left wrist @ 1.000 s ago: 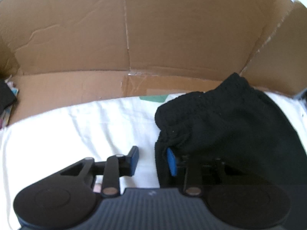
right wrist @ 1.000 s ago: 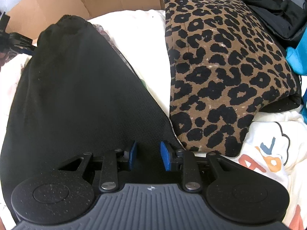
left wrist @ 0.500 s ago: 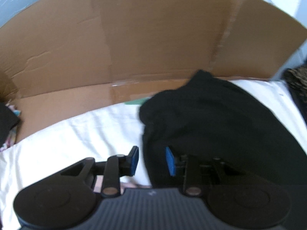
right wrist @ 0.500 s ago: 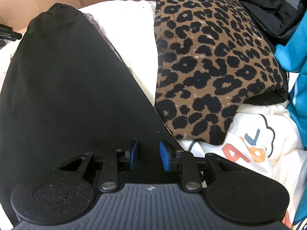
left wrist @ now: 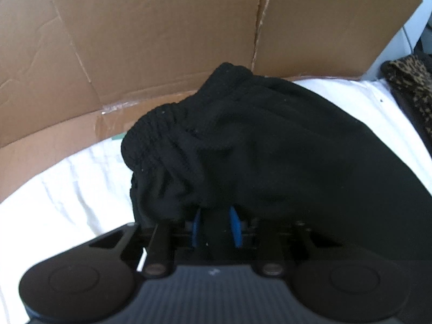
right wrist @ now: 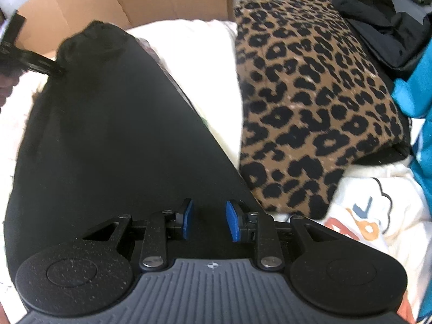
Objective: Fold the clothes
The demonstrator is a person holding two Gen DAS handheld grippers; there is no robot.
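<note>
Left gripper (left wrist: 215,225) has just been closing on black shorts (left wrist: 270,145); right gripper (right wrist: 206,220) narrow, also holding them. Fold barely begun, w/ leopard cloth (right wrist: 310,100) beside shorts.

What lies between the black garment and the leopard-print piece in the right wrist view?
A strip of cream-white fabric separates the black garment from the leopard-print piece, plain in the right wrist view.

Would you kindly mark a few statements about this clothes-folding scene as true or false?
1. The left gripper has the black garment bunched between its blue pads. True; its jaws have just been closing.
2. The leopard-print garment lies on top of the black one. False; it lies beside it.
3. Cardboard stands behind the black garment. True.
4. The right gripper hangs over bare white fabric. False; black cloth lies between its pads.
</note>
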